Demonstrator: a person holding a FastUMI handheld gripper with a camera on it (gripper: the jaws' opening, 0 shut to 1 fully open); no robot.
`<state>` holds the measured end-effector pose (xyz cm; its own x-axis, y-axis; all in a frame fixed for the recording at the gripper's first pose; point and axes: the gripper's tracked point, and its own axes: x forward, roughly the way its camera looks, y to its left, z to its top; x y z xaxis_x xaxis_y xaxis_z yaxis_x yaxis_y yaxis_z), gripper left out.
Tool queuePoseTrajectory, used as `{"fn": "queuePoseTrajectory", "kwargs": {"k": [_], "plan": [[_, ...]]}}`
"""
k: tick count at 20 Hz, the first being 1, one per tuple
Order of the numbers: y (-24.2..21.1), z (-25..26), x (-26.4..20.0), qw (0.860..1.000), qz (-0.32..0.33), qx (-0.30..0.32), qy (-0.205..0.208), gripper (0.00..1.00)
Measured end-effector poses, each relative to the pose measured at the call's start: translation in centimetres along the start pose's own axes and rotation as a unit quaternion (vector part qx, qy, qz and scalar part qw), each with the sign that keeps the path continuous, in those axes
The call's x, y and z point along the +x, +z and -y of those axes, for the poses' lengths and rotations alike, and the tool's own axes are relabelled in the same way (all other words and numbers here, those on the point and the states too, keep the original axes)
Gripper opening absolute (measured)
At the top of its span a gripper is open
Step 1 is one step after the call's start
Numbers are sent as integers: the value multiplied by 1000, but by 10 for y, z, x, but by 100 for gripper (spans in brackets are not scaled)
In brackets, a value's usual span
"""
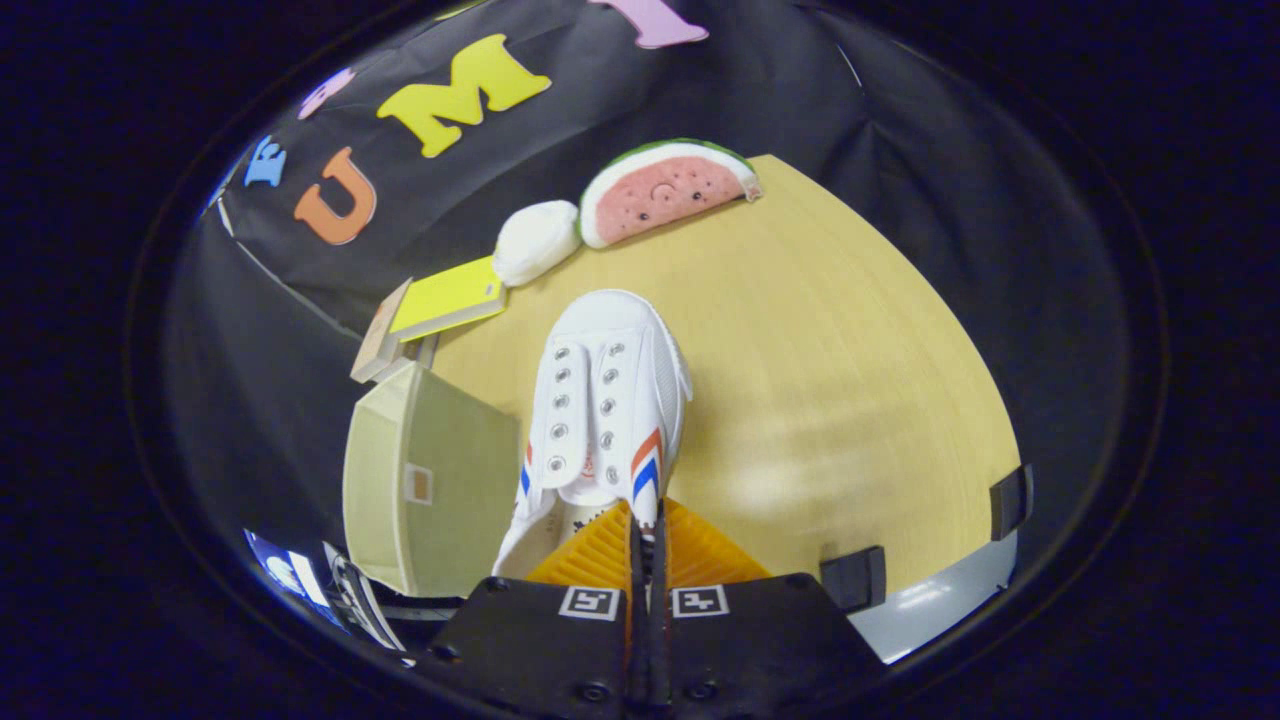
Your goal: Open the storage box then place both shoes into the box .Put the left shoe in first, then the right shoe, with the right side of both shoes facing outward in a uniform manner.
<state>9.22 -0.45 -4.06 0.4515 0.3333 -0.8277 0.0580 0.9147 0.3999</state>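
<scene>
Gripper view: our gripper (pixel 647 530) pinches the white shoe (pixel 600 400) by its collar, fingers nearly together. We see its toe pointing toward the tabletop's (pixel 850 380) far edge, the storage box (pixel 430 480) just left.

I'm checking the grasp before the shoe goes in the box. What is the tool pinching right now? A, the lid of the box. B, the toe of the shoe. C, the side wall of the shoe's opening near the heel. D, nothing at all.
C: the tool is closed on the side wall of the white shoe by its opening, toe pointing away toward the watermelon toy, with the storage box beside it.
</scene>
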Motion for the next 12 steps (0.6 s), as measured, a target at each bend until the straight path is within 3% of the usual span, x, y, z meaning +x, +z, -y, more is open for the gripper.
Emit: {"fn": "queuePoseTrajectory", "kwargs": {"k": [3, 6, 12], "plan": [[-9, -74, -17, 999, 22, -13, 20, 5], [-10, -138, -17, 999, 36, -30, 14, 5], [-26, -228, 19, 997, 37, -64, 1, 5]]}}
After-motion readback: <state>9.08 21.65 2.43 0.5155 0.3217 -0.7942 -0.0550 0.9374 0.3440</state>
